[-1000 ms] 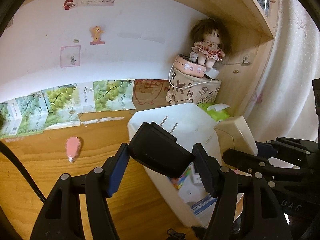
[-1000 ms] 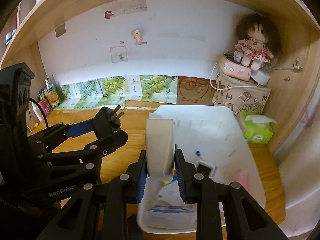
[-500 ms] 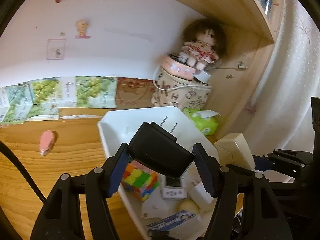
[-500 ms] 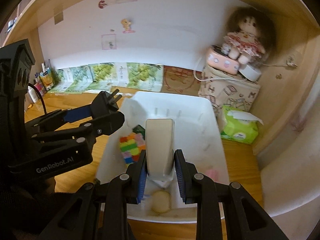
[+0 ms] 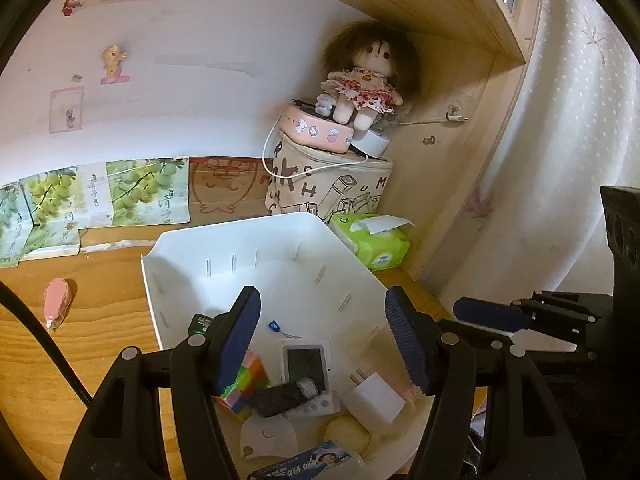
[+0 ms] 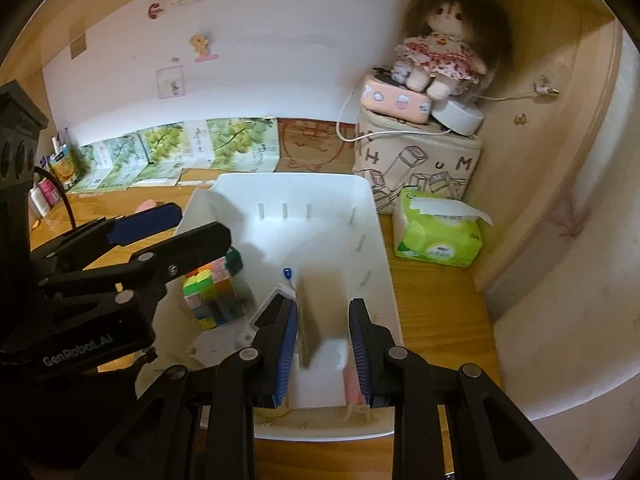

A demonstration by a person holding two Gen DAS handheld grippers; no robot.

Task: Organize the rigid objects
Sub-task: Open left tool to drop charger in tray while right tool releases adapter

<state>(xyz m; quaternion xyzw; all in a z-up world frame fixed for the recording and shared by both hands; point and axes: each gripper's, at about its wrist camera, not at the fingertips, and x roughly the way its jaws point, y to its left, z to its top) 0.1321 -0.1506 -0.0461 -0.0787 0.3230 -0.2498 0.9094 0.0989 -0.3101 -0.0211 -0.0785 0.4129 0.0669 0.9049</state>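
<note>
A white bin [image 5: 240,228] [image 6: 288,178] stands on the wooden desk and holds several small items, among them a colour cube [image 5: 248,380] [image 6: 212,292] and a white charger [image 5: 374,402]. My left gripper [image 5: 322,340] [image 6: 176,226] hangs open over the bin's near left part with nothing between its fingers. The black plug adapter [image 5: 280,396] lies in the bin below it. My right gripper [image 6: 324,344] [image 5: 496,320] is over the bin's near right part. The beige block [image 6: 320,312] is blurred and sits low between its jaws, free of the right pad.
A green tissue pack [image 5: 374,242] [image 6: 438,236] lies right of the bin. Behind it a printed bag [image 6: 420,168] carries a pink case and a doll [image 5: 360,84]. A pink object [image 5: 58,302] lies on the desk at left. A wooden side panel and a curtain close off the right.
Both grippers moved over the bin. The black adapter left the left gripper and lies in the bin. The beige block has slipped down out of the right gripper's hold.
</note>
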